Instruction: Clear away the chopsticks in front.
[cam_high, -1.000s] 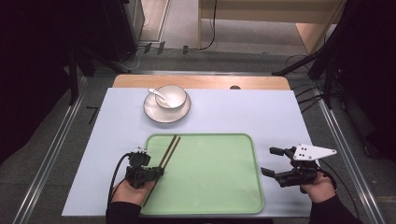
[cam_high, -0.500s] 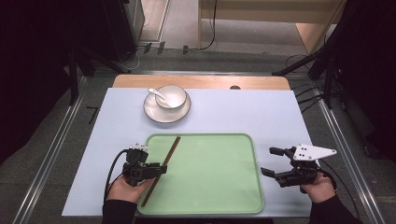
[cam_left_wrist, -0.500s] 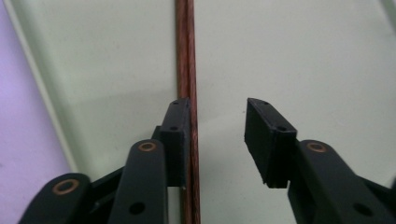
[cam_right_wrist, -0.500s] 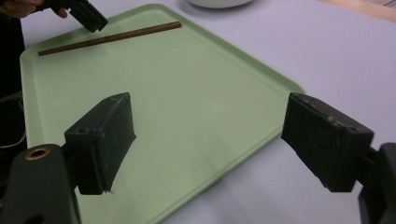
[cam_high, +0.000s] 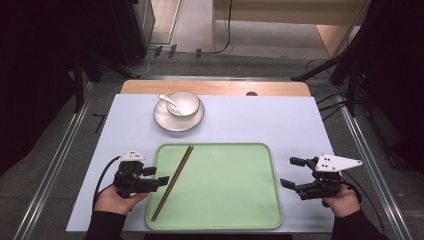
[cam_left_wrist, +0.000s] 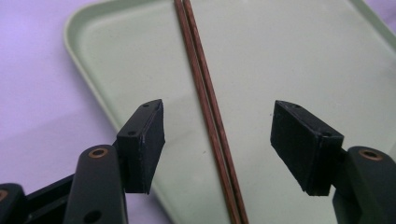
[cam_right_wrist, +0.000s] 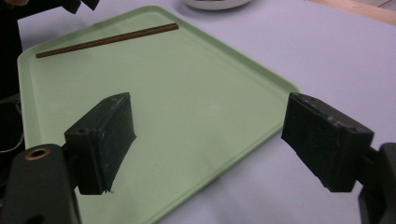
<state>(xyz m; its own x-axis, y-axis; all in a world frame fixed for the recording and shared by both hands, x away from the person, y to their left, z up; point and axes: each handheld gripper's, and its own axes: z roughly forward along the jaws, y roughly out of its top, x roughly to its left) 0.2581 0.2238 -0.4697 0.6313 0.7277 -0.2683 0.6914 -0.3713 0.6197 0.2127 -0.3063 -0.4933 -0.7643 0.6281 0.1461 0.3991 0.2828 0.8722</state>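
A pair of brown chopsticks (cam_high: 172, 182) lies slantwise on the left part of the green tray (cam_high: 225, 185). My left gripper (cam_high: 157, 176) hovers just left of them, over the tray's left rim. In the left gripper view the chopsticks (cam_left_wrist: 208, 102) run between the jaws of that gripper (cam_left_wrist: 217, 140), which have just been opening and stand wide, touching nothing. My right gripper (cam_high: 289, 172) is open by the tray's right edge. In the right gripper view its jaws (cam_right_wrist: 205, 140) frame bare tray (cam_right_wrist: 187, 84), with the chopsticks (cam_right_wrist: 107, 39) far off.
A white bowl (cam_high: 182, 103) with a spoon (cam_high: 166, 99) sits on a saucer (cam_high: 165, 121) at the back of the pale blue mat (cam_high: 280, 125). A wooden table edge (cam_high: 215, 87) runs behind the mat. Metal rails flank both sides.
The left gripper let go of the chopsticks, opened wide and drew back a little to the left. The chopsticks went from along the tray's left rim to lying slanted on the tray. The right gripper stayed put.
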